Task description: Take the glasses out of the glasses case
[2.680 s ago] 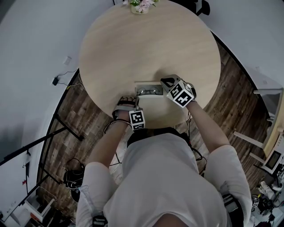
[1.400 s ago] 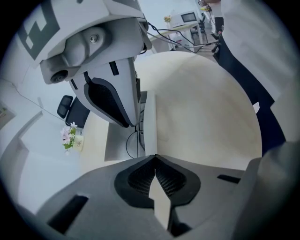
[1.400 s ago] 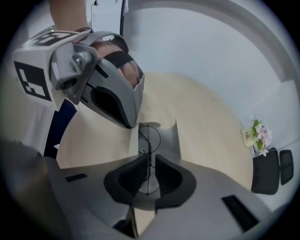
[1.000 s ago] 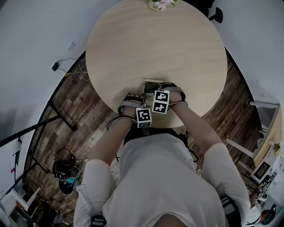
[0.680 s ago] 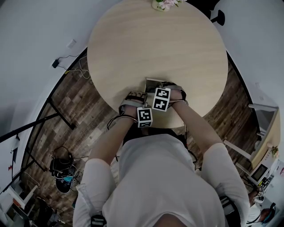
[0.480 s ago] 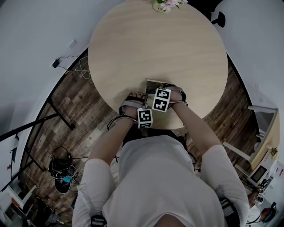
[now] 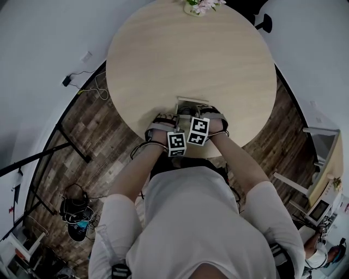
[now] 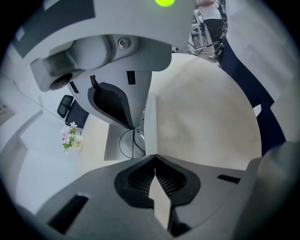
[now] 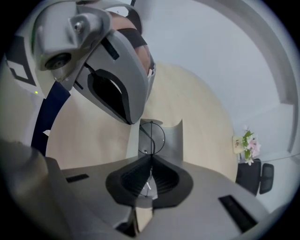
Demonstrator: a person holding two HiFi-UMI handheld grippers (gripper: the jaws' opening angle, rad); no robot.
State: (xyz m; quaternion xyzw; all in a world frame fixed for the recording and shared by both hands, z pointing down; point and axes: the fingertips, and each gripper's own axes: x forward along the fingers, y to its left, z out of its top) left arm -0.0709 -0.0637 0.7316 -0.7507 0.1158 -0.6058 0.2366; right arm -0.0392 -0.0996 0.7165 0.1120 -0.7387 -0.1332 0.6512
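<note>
- Pale wood makes up the round worktop [image 7: 163, 54] in the head view. The grey glasses case [image 7: 191, 102] lies open near its close edge, right in front of you. Both tools meet over it, the left tool [image 7: 178, 115] at the case's left side and the right tool [image 7: 199, 113] just beside it. A small pot of flowers [image 7: 197, 5] stands well apart at the far edge.
- In the left gripper view, your left tool [image 8: 154, 157] is clamped tight on a thin pale panel [image 8: 150, 124] of the case, seen edge-on above the pads. I judge this hold is meant to pin the case down so it does not come up with its contents. Just left of the panel you can see the glasses [image 8: 132, 143], one wire-rimmed lens of them over the case's floor.
- In the right gripper view, your right tool [image 9: 151, 157] is closed on the thin wire frame of the glasses [image 9: 152, 136], which runs down between the pads. The round lens stands upright over the grey case [image 9: 172, 138]. Gripping the frame and not the lens probably spares the glass. The glasses look to be inside the case, so the lift is not yet done.
</note>
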